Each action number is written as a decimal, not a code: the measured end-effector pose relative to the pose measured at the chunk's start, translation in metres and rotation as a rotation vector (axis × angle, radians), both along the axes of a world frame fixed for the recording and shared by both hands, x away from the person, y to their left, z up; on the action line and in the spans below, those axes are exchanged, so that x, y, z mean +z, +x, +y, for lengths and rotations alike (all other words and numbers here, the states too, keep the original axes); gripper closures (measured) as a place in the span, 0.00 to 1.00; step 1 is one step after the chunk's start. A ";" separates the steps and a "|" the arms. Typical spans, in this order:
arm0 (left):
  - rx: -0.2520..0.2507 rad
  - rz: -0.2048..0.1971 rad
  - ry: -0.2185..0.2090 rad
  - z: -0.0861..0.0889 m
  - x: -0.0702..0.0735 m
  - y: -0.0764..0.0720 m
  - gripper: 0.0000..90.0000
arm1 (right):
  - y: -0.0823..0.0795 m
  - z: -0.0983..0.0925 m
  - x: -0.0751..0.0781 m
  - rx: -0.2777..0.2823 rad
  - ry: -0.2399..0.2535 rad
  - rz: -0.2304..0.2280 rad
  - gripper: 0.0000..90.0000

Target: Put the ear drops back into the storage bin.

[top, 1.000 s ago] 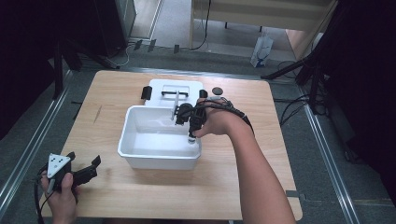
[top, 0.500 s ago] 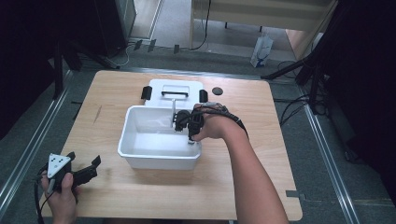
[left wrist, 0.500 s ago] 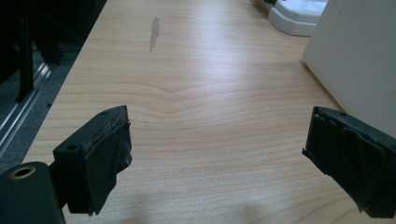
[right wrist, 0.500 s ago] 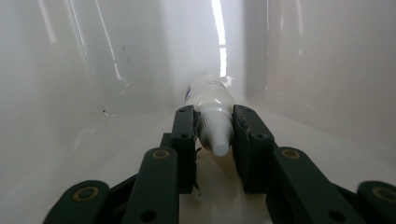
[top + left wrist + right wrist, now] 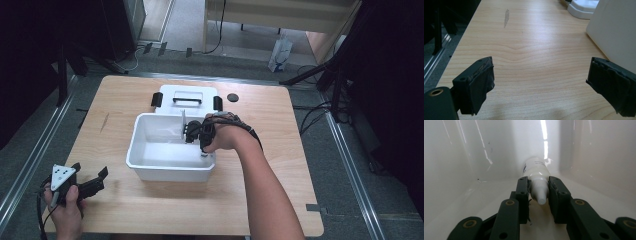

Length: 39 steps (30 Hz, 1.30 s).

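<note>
Looking down from the high view, the white bin (image 5: pixel 170 150) stands near the middle of the wooden table (image 5: pixel 280 150), with its lid (image 5: pixel 187 95) lying flat just behind it and a small dark disc (image 5: pixel 232 97) on the table off the lid's right corner. The right gripper (image 5: pixel 192 132) reaches inside the bin near its right wall, and a thin white piece stands up at its tip. The left gripper (image 5: pixel 92 182) rests near the table's front left corner, well apart from the bin.

From the left gripper view, the jaws stand wide apart with only bare wood between them. The bin's outer wall (image 5: pixel 616 32) rises at the right, and the lid's edge (image 5: pixel 584 8) shows beyond it.

From the right gripper view, the jaws are clamped on the neck and cap of a white bottle (image 5: pixel 536 173), which points away from the camera with its far end low against the bin's floor, by the corner where the walls meet.

Assessment: the bottle is inside the bin and appears down on the bottom, so the carrying part looks finished. What is left, as I judge it, is to let go, lift the gripper out, and possibly fit the lid, which is off.
</note>
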State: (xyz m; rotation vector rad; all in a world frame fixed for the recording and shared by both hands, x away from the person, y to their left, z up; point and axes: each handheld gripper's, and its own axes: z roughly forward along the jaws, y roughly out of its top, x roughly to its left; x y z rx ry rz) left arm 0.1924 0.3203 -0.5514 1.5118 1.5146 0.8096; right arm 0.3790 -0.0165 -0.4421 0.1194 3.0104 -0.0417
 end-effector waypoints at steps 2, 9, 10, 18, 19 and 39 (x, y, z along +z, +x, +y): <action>0.000 0.000 0.000 0.000 0.000 0.000 0.09 | 0.000 0.000 0.000 -0.005 -0.001 0.003 0.80; 0.000 -0.003 -0.001 0.000 0.000 0.000 0.09 | 0.002 0.000 0.000 -0.019 0.000 0.020 0.78; 0.000 -0.003 -0.002 0.000 0.000 0.000 0.09 | 0.002 0.000 0.000 -0.015 -0.006 0.019 0.78; 0.001 -0.004 -0.005 0.000 0.000 0.000 0.09 | 0.000 -0.001 0.003 -0.012 0.013 -0.015 0.65; 0.001 -0.004 -0.004 0.000 0.000 0.000 0.09 | 0.000 -0.002 0.006 -0.019 0.021 -0.023 0.62; 0.000 0.002 0.003 0.000 0.000 0.000 0.09 | -0.010 -0.038 0.087 -0.260 0.287 -0.157 0.00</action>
